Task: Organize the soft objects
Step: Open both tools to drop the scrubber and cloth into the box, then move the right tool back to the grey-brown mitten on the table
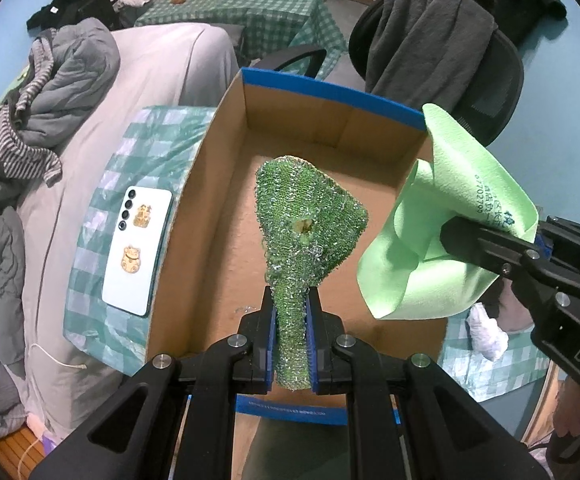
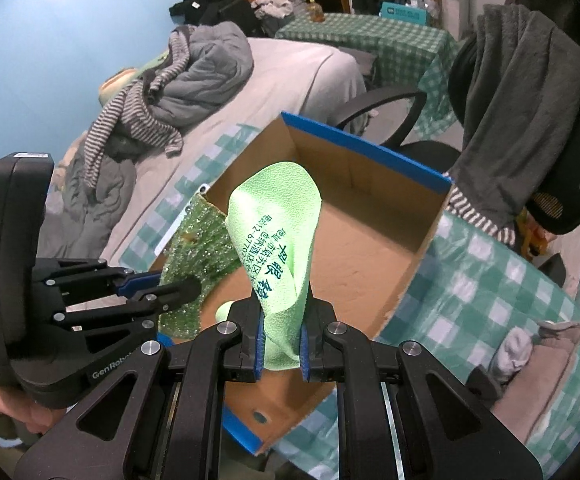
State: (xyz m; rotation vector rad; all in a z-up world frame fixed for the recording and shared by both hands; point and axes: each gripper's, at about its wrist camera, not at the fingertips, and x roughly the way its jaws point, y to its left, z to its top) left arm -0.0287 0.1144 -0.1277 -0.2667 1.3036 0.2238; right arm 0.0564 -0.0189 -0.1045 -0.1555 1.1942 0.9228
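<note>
1. One cardboard box (image 1: pixel 290 184) with blue-taped rims sits open on the checked surface (image 1: pixel 150 152), its brown floor bare; from the left wrist view it fills the centre, and both grippers hang above it.
2. One bed (image 1: pixel 162 72) lies at 10 o'clock of the box, with grey bedding and a striped garment (image 1: pixel 6 156) heaped on it.
3. One office chair (image 1: pixel 501 76) stands at 1 o'clock of the box, a dark grey towel (image 1: pixel 421 36) draped over its back.
4. One light green cloth (image 2: pixel 278 240) with printed dark lettering is clamped between the jaws of the right gripper (image 2: pixel 282 344); its lower end is pinched between the pads and the rest stands up and curls forward past the fingertips, over the box.
5. One glittery green scrubbing cloth (image 1: pixel 305 232), with a small hole near its middle, is clamped in the jaws of the left gripper (image 1: pixel 291 340); the narrow gathered end runs down between the pads and the wide part fans out beyond them, above the box floor.
6. One white phone (image 1: pixel 138 256) lies face down on the surface at 9 o'clock of the box, just beside its wall.
</note>
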